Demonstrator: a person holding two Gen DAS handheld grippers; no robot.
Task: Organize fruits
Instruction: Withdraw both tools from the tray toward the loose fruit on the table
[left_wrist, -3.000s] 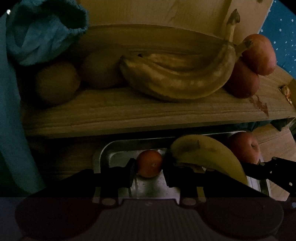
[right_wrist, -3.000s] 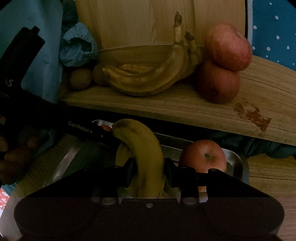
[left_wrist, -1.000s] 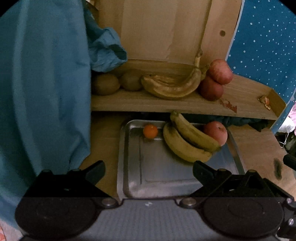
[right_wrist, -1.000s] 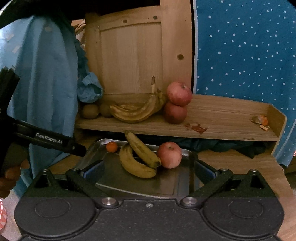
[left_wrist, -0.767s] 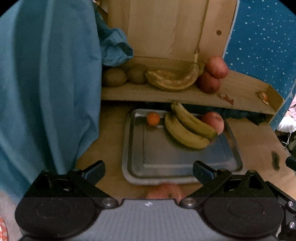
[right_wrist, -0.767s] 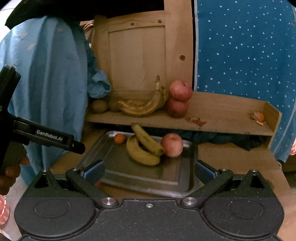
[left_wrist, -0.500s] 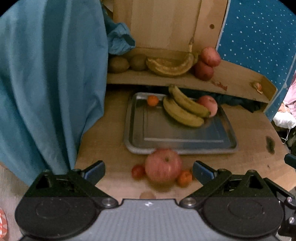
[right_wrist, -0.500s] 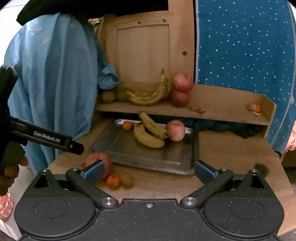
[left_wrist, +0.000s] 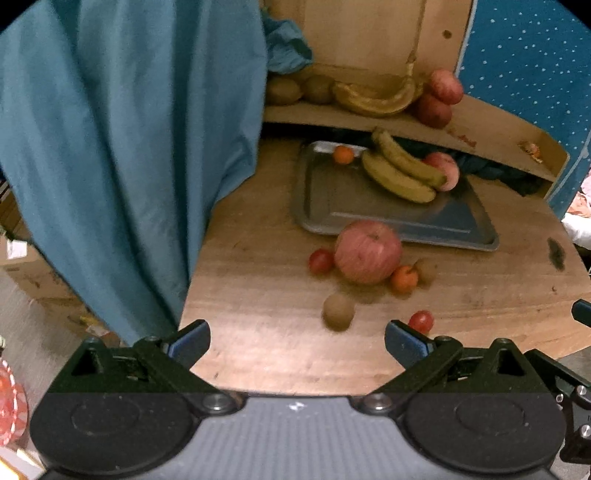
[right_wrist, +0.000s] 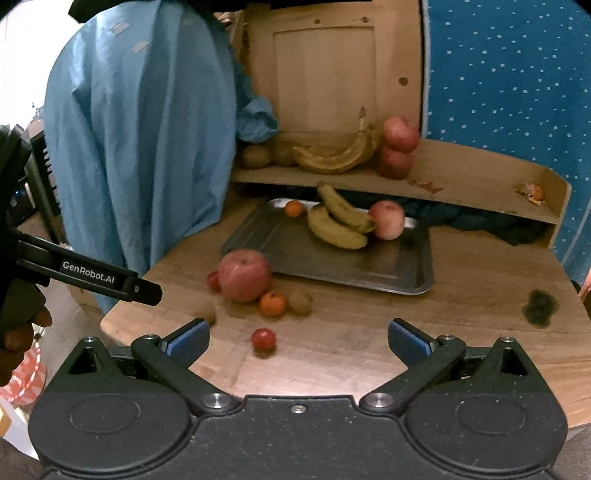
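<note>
The metal tray (right_wrist: 417, 280) holds two bananas (right_wrist: 336, 221), an apple (right_wrist: 388, 219) and a small orange (right_wrist: 294, 208); both jaws gape empty.

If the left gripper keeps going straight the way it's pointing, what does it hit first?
Probably the small brown kiwi lying on the round wooden table, nearly centred ahead of the open left gripper. The big red apple sits behind it. Depth is uncertain.
</note>
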